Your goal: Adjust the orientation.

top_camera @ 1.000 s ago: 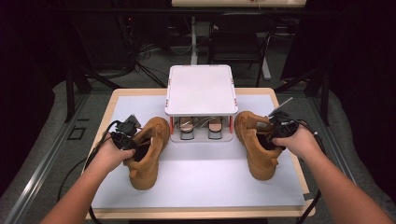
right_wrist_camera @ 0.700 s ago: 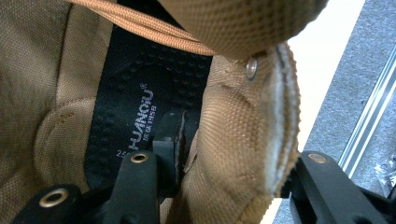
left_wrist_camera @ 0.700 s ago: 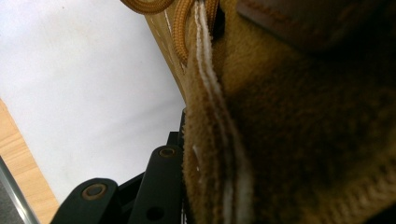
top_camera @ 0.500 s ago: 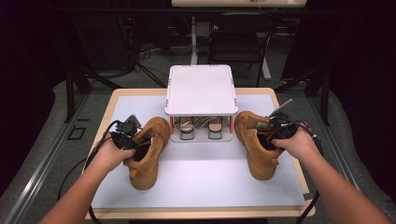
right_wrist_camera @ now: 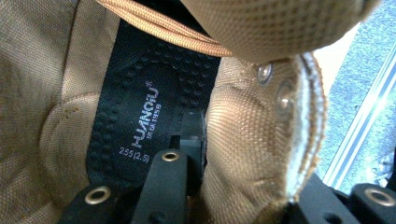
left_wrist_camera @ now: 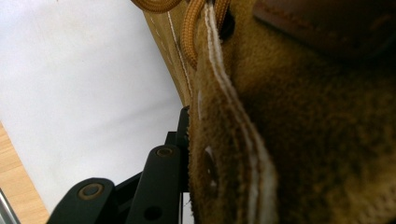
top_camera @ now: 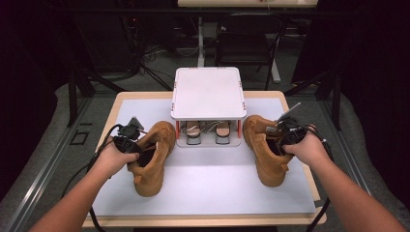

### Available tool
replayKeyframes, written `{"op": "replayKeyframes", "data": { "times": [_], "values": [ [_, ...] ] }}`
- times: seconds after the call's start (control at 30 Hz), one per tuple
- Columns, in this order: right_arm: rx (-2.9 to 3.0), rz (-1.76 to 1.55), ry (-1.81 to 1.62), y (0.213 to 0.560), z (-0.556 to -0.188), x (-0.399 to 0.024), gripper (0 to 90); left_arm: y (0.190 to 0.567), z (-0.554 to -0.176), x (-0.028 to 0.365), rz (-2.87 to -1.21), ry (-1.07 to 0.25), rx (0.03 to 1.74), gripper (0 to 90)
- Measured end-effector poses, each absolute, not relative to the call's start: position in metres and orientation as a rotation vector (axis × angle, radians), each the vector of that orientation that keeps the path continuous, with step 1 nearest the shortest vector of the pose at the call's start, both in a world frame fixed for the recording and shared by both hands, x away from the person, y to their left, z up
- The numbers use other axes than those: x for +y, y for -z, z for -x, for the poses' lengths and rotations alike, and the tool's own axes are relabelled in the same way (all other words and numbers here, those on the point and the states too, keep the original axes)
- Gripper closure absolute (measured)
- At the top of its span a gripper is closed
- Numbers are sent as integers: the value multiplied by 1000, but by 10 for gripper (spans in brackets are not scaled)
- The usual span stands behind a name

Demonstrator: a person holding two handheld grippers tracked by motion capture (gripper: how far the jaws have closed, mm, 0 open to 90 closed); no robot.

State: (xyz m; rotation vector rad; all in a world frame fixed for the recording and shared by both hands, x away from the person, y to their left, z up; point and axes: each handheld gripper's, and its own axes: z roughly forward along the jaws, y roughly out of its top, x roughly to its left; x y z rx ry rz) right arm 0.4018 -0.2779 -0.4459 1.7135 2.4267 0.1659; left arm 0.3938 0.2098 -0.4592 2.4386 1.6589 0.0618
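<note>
Both boots gripped: right gripper jaws just closed on right boot collar; left gripper clamps left boot. Ready to lift.

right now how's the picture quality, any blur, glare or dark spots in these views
High view: the table is evenly lit and fairly sharp, the room around it falls off into black. Left gripper view: the left boot sits so close that its suede is soft and blurred, and the white mat is nearly blown out. Right gripper view: the right boot lining is in focus, its insole print readable, the heel dark.
</note>
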Motion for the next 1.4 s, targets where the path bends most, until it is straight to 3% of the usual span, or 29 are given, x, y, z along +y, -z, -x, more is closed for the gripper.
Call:
{"op": "replayKeyframes", "data": {
  "times": [0.27,0.63,1.4],
  "values": [
    [2402,-1768,-158,446,-404,-277,786,457,-396,203,-2463,-108,1663,766],
    [2403,-1796,-190,445,-404,-276,823,457,-397,212,-2341,-43,1736,842],
    [2337,-2019,-345,425,-402,-280,838,439,-407,219,-2254,20,1796,859]
  ]
}}
